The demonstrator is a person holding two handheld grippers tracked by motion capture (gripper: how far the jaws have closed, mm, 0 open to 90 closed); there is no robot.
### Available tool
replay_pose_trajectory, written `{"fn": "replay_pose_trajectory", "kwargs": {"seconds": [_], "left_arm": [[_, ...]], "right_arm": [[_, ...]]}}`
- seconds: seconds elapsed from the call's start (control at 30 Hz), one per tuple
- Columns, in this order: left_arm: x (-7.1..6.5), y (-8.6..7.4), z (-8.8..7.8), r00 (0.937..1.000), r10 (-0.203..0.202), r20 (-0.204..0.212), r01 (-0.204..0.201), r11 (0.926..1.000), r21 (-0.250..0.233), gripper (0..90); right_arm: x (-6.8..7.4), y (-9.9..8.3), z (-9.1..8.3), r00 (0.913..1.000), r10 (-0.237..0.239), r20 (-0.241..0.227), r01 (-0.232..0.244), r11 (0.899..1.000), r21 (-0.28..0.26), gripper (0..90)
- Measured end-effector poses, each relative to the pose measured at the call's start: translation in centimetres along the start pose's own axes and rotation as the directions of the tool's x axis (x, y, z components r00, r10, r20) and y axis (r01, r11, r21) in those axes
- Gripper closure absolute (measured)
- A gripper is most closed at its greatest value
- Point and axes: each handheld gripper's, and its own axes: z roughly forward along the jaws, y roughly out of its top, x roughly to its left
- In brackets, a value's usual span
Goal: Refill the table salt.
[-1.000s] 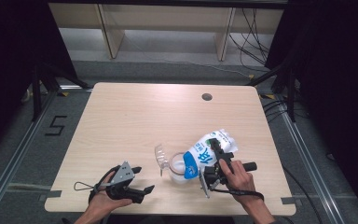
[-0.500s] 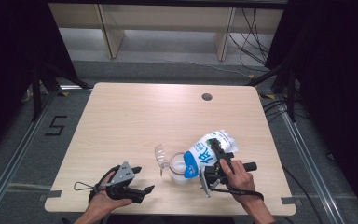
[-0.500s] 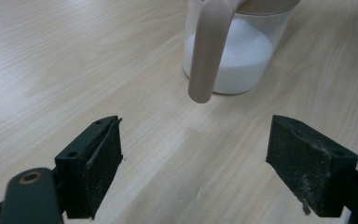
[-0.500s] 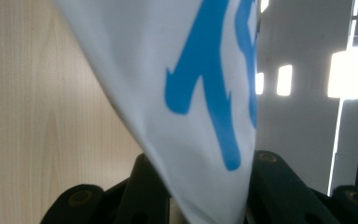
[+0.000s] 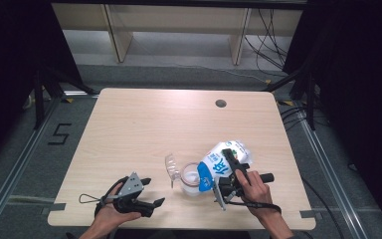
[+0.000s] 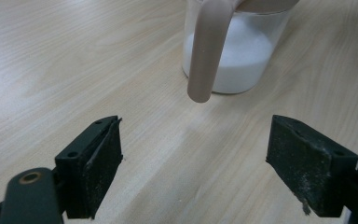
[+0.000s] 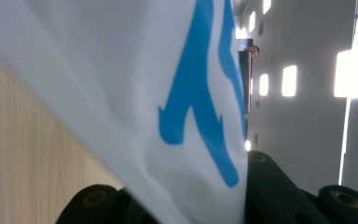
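Little has shifted since a second ago: both hands sit where they were, and the right gripper's (image 5: 227, 175) jaws have just been closing tighter on the white and blue bag (image 5: 225, 159) pinched between them.

Taking the clear jug (image 5: 191, 178) as the marker, the left gripper (image 5: 140, 194) rests on the table (image 5: 144, 124) to the jug's left, near the table's front edge, with bare wood between it and the jug. Its jaws stand wide apart with nothing between them. Beyond the jug, toward the far edge and its round cable hole (image 5: 221, 103), the whole tabletop lies open; so does the stretch to the jug's far left.

That jug stands upright with white powder (image 6: 242, 56) filling its lower part. Its handle (image 6: 207, 51) points toward the left gripper and stops short of the tabletop.

Just right of the jug, the bag is tipped on a slant, its lower end over the jug's mouth, its upper end reaching away toward the table's right edge. A hand (image 5: 256, 191) holds the right gripper, which is clamped on the bag's side.

From above the jug's contents are hard to read; the left gripper view shows the powder level plainly. Close up, the right gripper view shows the crumpled bag skin and blue print (image 7: 200, 107) squeezed between the black jaws.
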Motion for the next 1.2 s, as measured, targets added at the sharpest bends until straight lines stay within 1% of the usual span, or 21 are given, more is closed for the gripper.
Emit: {"fn": "replay_pose_trajectory", "kwargs": {"seconds": [0.13,0.33,0.4,0.43,0.5,0.53,0.57,0.6,0.67,0.7,0.73,0.77,0.83,0.87,0.9,0.93,1.0,1.07,1.13,1.17,1.2], "left_arm": [[0.00,0.00,0.03,1.0000,-0.001,0.001,0.001,1.0000,0.001,17.3],[-0.04,-0.05,0.14,1.0000,-0.004,-0.006,0.003,0.9999,-0.010,17.3],[-0.02,-0.05,0.12,1.0000,-0.002,-0.005,0.002,0.9999,-0.011,17.4],[-0.01,-0.03,0.08,1.0000,-0.001,-0.003,0.001,1.0000,-0.005,17.4],[0.02,-0.01,0.02,1.0000,-0.001,0.000,0.001,1.0000,0.001,17.4],[0.04,-0.01,0.02,1.0000,0.000,0.000,0.000,1.0000,0.002,17.4],[-0.03,-0.05,0.12,1.0000,-0.003,-0.009,0.003,0.9999,-0.011,17.4],[0.05,0.00,0.00,1.0000,0.001,0.000,-0.001,1.0000,0.004,17.3],[0.03,0.01,0.01,1.0000,0.001,0.000,-0.001,1.0000,0.001,17.4],[0.04,0.00,0.00,1.0000,0.001,0.000,-0.001,1.0000,0.002,17.3],[0.05,0.00,0.00,1.0000,0.002,-0.001,-0.002,1.0000,0.002,17.4],[0.05,-0.01,0.02,1.0000,0.001,0.000,-0.001,1.0000,-0.002,17.4],[0.05,0.01,-0.02,1.0000,0.002,0.001,-0.002,1.0000,0.002,17.4],[0.04,0.00,-0.01,1.0000,0.001,0.000,-0.001,1.0000,0.001,17.4],[0.04,0.01,-0.01,1.0000,0.001,0.000,-0.001,1.0000,0.001,17.3],[0.05,0.01,-0.02,1.0000,0.001,0.001,-0.001,1.0000,0.001,17.3],[0.04,0.00,-0.02,1.0000,0.001,0.000,-0.001,1.0000,0.002,17.3],[0.05,0.01,-0.03,1.0000,0.000,0.001,0.000,1.0000,0.002,17.3],[0.06,-0.01,-0.01,1.0000,0.000,0.001,0.000,1.0000,-0.001,17.4],[0.05,0.01,-0.03,1.0000,0.000,0.001,0.000,1.0000,0.002,17.3],[0.04,0.01,-0.03,1.0000,0.000,0.001,0.000,1.0000,0.001,17.4]], "right_arm": [[-0.02,0.00,0.09,0.9999,0.011,-0.012,-0.011,1.000,-0.007,83.3],[-0.29,0.26,0.12,0.9977,0.053,-0.043,-0.053,0.999,-0.009,83.7],[-0.14,0.37,0.06,0.9946,0.086,-0.058,-0.085,0.996,0.008,83.9],[-0.21,0.41,0.09,0.9899,0.113,-0.086,-0.112,0.994,0.017,83.9],[-0.47,0.33,0.17,0.9879,0.122,-0.096,-0.122,0.993,0.005,84.0],[-0.37,0.30,0.12,0.9842,0.151,-0.093,-0.150,0.989,0.016,84.1],[-0.48,0.26,0.25,0.9814,0.156,-0.112,-0.157,0.988,0.004,84.1],[-0.55,0.24,0.23,0.9794,0.166,-0.114,-0.167,0.986,0.007,84.1],[-0.40,0.21,0.25,0.9707,0.205,-0.126,-0.205,0.979,0.013,84.3],[-0.42,0.24,0.36,0.9706,0.200,-0.133,-0.201,0.980,0.006,84.3],[-0.79,0.25,0.44,0.9760,0.163,-0.144,-0.166,0.986,-0.009,84.3],[-0.54,0.23,0.50,0.9640,0.211,-0.162,-0.216,0.976,-0.011,84.4],[-0.50,0.33,0.50,0.9597,0.225,-0.169,-0.228,0.974,-0.001,84.4],[-0.48,0.39,0.46,0.9531,0.243,-0.180,-0.244,0.970,0.016,84.4],[-0.55,0.38,0.49,0.9535,0.240,-0.183,-0.241,0.970,0.014,84.4],[-0.45,0.41,0.39,0.9420,0.273,-0.196,-0.271,0.962,0.036,84.4],[-0.55,0.29,0.50,0.9310,0.298,-0.210,-0.296,0.954,0.044,84.4],[-0.62,0.16,0.60,0.9136,0.332,-0.235,-0.328,0.943,0.056,84.5],[-0.69,-0.02,0.72,0.9022,0.353,-0.247,-0.349,0.935,0.062,84.5],[-0.70,-0.09,0.78,0.8897,0.376,-0.259,-0.373,0.926,0.064,84.5],[-0.71,-0.13,0.76,0.8819,0.391,-0.264,-0.387,0.920,0.070,84.6]]}}
